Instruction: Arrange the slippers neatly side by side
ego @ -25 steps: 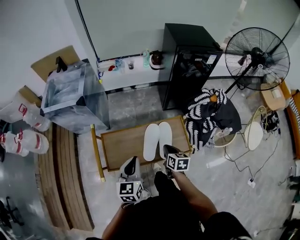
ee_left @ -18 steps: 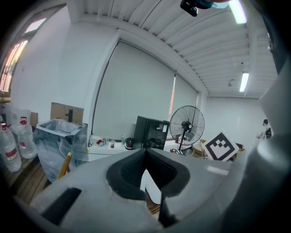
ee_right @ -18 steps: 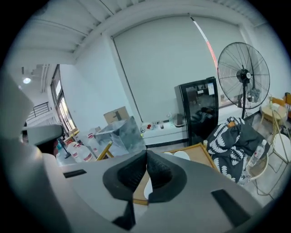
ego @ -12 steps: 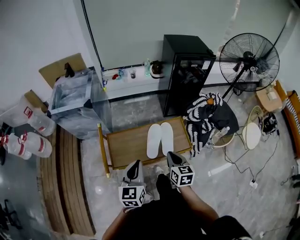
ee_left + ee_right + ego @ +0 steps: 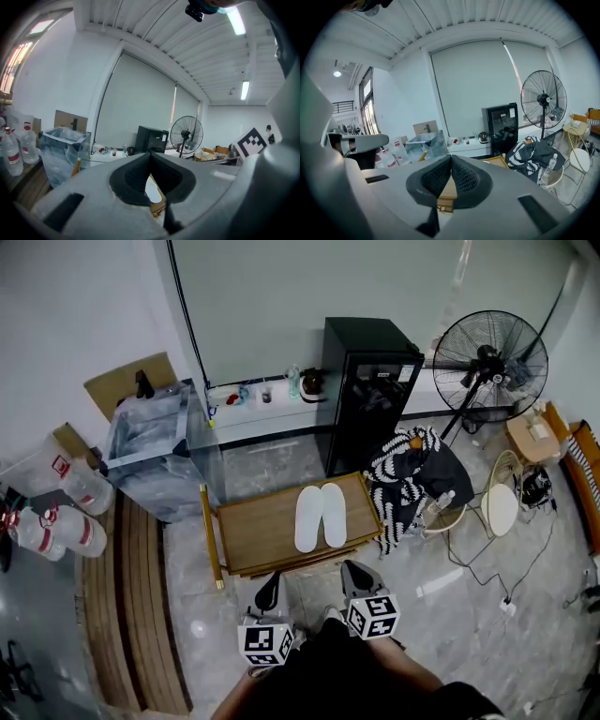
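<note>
White slippers (image 5: 320,517) sit as a pair on the wooden table (image 5: 258,531), on its right half, well inside all four edges. They look touching along the inner sides, ends about level.

Long axis: both run across the table's short side, from near edge to far edge, so the pair points away from the person. The one nearer the table's middle leans a hair toward its mate at the far end. Toe vs heel: can't tell from the head view, too small.

Grippers: left gripper (image 5: 271,592) and right gripper (image 5: 354,576) both hang off the table's near edge, apart from it. Each has its jaws pressed together with nothing pinched; through the pads only the table and a bit of slipper show far behind.

My read: arrangement is basically done, and the step in hand is clearing off and checking.

To do it well:
- keep both tips off the near edge, no brushing the pair
- if trimming, nudge the near end of the leaning one with closed tips, don't re-grab
- push along the table top, not down
</note>
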The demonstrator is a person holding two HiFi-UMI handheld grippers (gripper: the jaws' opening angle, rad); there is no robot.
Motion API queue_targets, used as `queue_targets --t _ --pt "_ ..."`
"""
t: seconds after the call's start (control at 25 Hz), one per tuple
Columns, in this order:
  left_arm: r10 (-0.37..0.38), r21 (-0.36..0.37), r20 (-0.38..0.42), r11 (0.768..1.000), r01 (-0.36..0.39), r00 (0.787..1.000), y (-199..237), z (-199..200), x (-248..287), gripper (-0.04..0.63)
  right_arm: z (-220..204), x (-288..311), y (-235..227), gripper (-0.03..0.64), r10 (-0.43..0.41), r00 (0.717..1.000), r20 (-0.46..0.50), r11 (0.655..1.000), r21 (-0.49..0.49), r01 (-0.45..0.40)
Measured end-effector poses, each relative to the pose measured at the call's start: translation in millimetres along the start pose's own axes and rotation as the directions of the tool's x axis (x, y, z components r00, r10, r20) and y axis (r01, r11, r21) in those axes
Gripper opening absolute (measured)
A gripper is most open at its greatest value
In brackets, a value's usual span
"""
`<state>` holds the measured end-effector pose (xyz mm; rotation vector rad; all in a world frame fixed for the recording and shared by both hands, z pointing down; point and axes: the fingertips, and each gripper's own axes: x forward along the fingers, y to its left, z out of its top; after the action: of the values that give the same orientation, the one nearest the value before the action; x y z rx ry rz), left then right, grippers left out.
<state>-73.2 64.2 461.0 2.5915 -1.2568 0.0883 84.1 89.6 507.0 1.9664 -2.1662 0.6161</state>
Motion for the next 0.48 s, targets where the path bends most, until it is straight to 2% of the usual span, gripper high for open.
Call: queue_targets --t 0.24,0.48 --pt "0.02 0.011 0.025 1.0 -0.021 0.999 -10 4 -6 0.015 11 -24 6 0.014 0.018 0.999 0.034 1.0 -0.008 -0.018" --pt "0.019 0.014 0.007 1.0 -0.019 1.0 -24 2 -7 0.017 13 -37 -3 0.014 0.029 0.999 0.034 1.0 -0.007 -0.028"
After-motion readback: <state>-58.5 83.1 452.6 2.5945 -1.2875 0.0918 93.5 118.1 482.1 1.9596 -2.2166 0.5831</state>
